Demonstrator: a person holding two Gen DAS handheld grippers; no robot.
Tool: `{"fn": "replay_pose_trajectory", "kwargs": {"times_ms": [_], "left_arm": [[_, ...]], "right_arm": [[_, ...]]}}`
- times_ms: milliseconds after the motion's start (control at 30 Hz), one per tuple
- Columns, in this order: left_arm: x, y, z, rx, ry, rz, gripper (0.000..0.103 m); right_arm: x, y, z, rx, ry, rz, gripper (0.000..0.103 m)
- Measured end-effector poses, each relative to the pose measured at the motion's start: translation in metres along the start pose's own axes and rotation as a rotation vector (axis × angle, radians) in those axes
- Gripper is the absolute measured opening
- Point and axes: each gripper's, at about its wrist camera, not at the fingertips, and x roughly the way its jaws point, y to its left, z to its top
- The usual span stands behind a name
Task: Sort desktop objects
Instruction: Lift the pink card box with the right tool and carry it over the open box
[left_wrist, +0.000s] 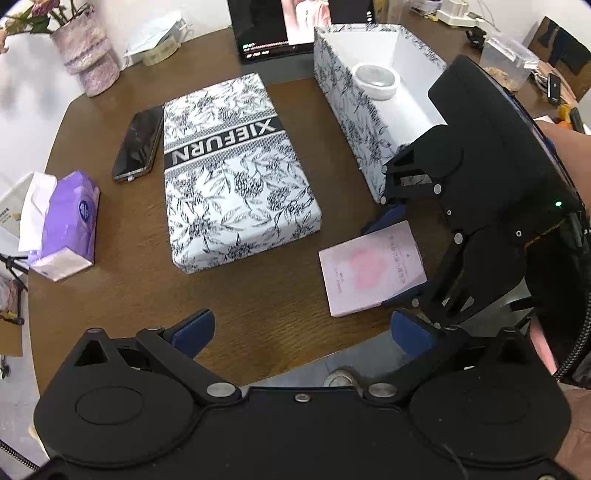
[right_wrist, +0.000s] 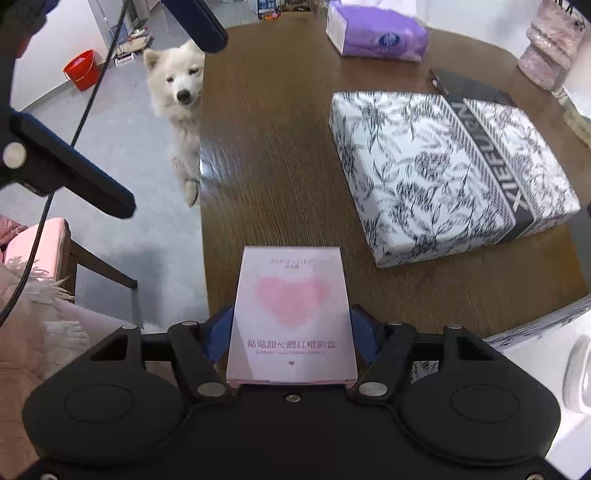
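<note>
My right gripper (right_wrist: 291, 326) is shut on a small pink box with a heart print (right_wrist: 291, 295), its blue pads pressing the box's two long sides. In the left wrist view the pink box (left_wrist: 371, 269) sits in the right gripper (left_wrist: 395, 258) over the brown table (left_wrist: 280, 295), just in front of the open floral box (left_wrist: 354, 122). A white jar (left_wrist: 376, 79) lies inside that box. My left gripper (left_wrist: 303, 332) is open over the table's near edge, holding nothing.
The floral XIEFURN lid (left_wrist: 236, 173) lies mid-table with a black phone (left_wrist: 138, 144) beside it. A purple tissue pack (left_wrist: 66, 225) and a vase (left_wrist: 88, 59) stand at the left, a screen (left_wrist: 269, 29) at the back. A white dog (right_wrist: 181, 110) leans on the table edge.
</note>
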Motion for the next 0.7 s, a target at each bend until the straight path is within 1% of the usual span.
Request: {"fn": "replay_pose_trajectory", "kwargs": {"times_ms": [233,367,500,700], "left_arm": [[-0.019,0.006,0.011,0.018,-0.022,-0.025,0.103],[-0.023,0.01,0.018,0.032,-0.038,-0.042,0.103],[-0.027,0.017,0.023,0.052,-0.044,-0.063,0.103],[-0.028,0.029,0.027,0.064,-0.06,-0.082,0.103]], "right_arm": [[-0.029,0.005,0.018,-0.009,-0.042,-0.021,0.069],[-0.043,0.005,0.028,-0.01,-0.056,-0.036,0.069],[-0.049,0.004,0.038,-0.025,-0.046,-0.05,0.069],[-0.046,0.004,0.051,-0.043,-0.021,-0.067,0.069]]}}
